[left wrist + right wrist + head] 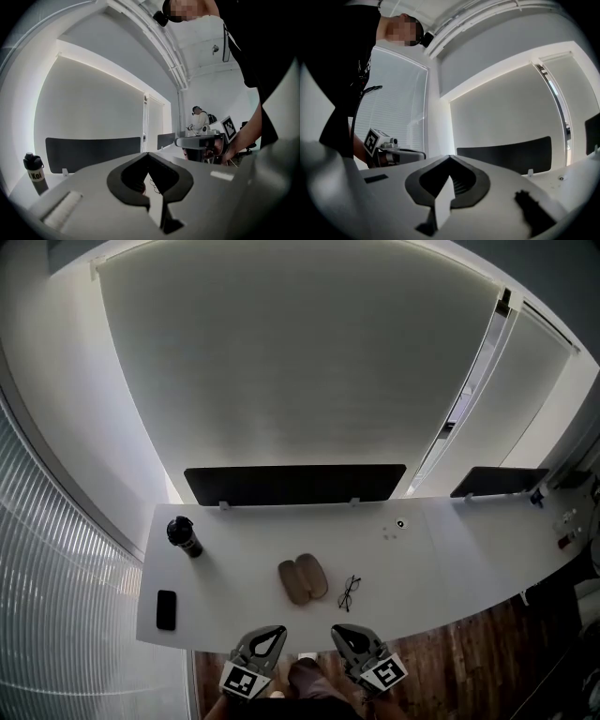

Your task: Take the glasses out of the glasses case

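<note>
The brown glasses case (302, 579) lies open on the white desk (441, 549), near its front edge. The black-rimmed glasses (349, 592) lie on the desk just right of the case, outside it. Both grippers hover in front of the desk edge, apart from case and glasses. My left gripper (273, 631) is shut with nothing in it. My right gripper (340, 629) is likewise shut and empty. In the left gripper view the jaws (148, 153) meet at their tips, and the glasses (152, 184) show through the hole behind them. The right gripper view shows its jaws (449, 158) closed too.
A black bottle (184, 536) stands at the desk's left, a black phone (166, 608) in front of it. Dark divider panels (295, 484) run along the desk's far edge. Wooden floor (469, 652) lies below the front edge. Another person (200, 119) is far behind.
</note>
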A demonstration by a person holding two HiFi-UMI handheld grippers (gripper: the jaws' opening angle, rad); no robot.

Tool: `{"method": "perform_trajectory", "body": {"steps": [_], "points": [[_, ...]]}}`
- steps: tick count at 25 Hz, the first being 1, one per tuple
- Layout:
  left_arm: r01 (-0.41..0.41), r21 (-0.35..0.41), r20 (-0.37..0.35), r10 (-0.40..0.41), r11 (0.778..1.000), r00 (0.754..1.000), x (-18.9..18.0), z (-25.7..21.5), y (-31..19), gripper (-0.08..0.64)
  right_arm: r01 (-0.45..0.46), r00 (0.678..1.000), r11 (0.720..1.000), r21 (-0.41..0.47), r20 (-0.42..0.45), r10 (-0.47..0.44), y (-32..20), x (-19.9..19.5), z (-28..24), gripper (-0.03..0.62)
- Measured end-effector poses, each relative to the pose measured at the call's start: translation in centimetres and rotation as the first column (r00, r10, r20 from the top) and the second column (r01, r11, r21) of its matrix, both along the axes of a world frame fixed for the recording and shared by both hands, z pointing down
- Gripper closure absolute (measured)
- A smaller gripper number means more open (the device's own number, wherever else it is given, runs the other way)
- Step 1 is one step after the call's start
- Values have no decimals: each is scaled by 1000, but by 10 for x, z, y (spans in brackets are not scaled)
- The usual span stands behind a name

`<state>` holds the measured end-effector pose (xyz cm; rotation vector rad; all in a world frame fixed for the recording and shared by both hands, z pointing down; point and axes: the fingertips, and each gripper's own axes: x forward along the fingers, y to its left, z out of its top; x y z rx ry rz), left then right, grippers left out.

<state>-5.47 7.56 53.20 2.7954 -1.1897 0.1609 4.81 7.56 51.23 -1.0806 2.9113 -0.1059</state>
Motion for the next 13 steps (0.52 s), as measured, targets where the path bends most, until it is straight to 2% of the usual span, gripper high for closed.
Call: {"method": "perform_trajectory", "body": {"steps": [3,8,13], "points": [[-18,8,-2,18,1000,1000,-9,2,43,557,-14,1000,1000,-16,4,14,47,-20,1,586],[-63,-15,-3,63,998,998,-13,23,120,557,-127,987,986,-108,86,137,128,-21,9,586],[-72,-52,-17,71,996,997,-1,22,197,557,-154,986,978,-137,35,160,215,-4,16,586]]}}
